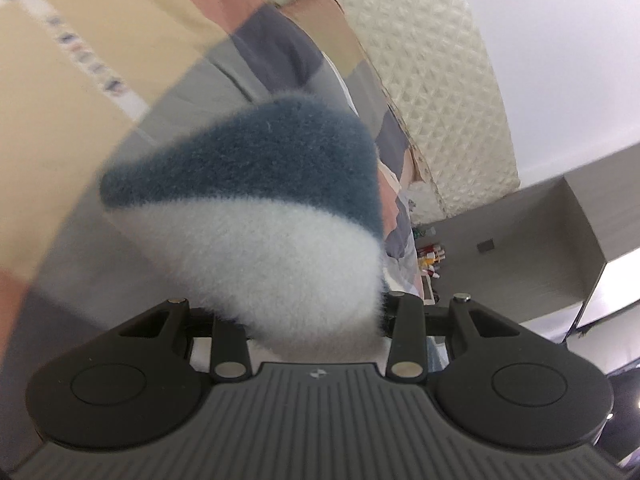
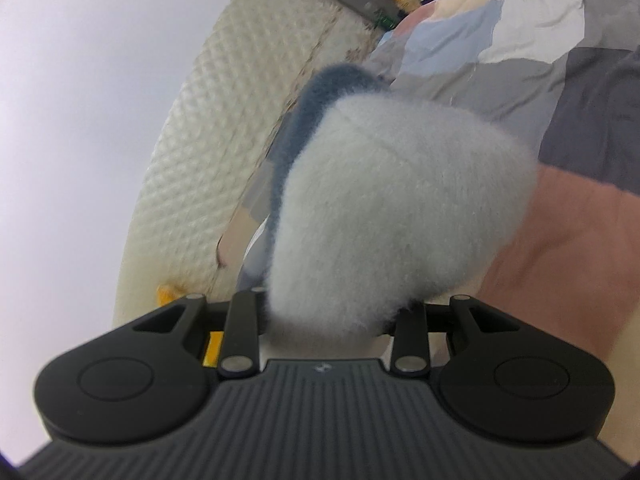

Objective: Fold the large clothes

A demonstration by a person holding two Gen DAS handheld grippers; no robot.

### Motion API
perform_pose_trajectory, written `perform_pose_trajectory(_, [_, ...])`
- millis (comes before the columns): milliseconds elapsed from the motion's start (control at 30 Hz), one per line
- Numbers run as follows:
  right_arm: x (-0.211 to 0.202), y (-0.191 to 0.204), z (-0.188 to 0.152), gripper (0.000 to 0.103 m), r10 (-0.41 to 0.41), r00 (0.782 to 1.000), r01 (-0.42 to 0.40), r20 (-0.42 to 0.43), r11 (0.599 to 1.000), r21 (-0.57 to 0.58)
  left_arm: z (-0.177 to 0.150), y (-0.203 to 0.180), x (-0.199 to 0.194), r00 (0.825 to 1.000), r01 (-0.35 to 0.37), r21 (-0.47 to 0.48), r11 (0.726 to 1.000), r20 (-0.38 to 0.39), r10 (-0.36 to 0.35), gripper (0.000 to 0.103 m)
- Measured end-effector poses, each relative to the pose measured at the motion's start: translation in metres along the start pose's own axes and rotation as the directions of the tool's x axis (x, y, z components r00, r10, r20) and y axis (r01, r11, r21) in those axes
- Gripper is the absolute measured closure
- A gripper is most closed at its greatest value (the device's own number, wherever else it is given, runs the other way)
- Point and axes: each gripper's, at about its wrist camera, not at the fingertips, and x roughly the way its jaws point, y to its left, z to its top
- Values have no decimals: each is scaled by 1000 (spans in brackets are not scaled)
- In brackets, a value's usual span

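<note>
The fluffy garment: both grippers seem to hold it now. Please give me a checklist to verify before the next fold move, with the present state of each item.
1. Left gripper has fabric between its fingers: ok; the fluffy garment bulges out right at its mouth.
2. Right gripper has fabric too: ok; the garment fills its mouth.
3. Fingertips seen closed on the cloth: cannot tell; fleece hides them in both views.
4. Garment hangs flat, without twist: not ok; it is bunched at each gripper.
5. Patchwork bedspread lies beneath as a laying surface: ok.
6. Whole garment outline visible: cannot tell; only the bunched ends show.
</note>
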Motion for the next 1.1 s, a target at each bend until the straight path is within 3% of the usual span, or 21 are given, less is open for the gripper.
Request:
perform_pose_trajectory(233, [46,-51,27,66,-27,999,27,36,1000,10,-2,11,93,997,13,36,999,-76,-10,60])
perform_pose_trajectory(333, [54,-75,22,66,-37,998,37,46,999,10,-10,24,118,996,47,116,992,-87,-37,60])
perform_pose_trajectory(467, [59,-103,9,66,-47,998,46,33,999,24,-19,52,131,992,39,96,995,-121,-27,60])
perform_pose_trajectory(600, [50,-117,-4,66,-29,999,27,39,999,47,-23,68,129,989,54,149,987,-147,-32,59])
perform_pose_trajectory(833, [41,-147,-22,64,-3,1000,1,28,996,84,-29,99,127,984,77,104,992,-169,-59,54])
perform_pose_trajectory(967, [38,-154,-26,62,18,999,-21,34,995,93,-31,99,124,982,77,101,992,-178,-58,53])
perform_pose_trajectory(1100, [38,-149,-22,61,-8,1000,6,14,992,124,-21,84,136,979,50,120,991,-201,-25,53])
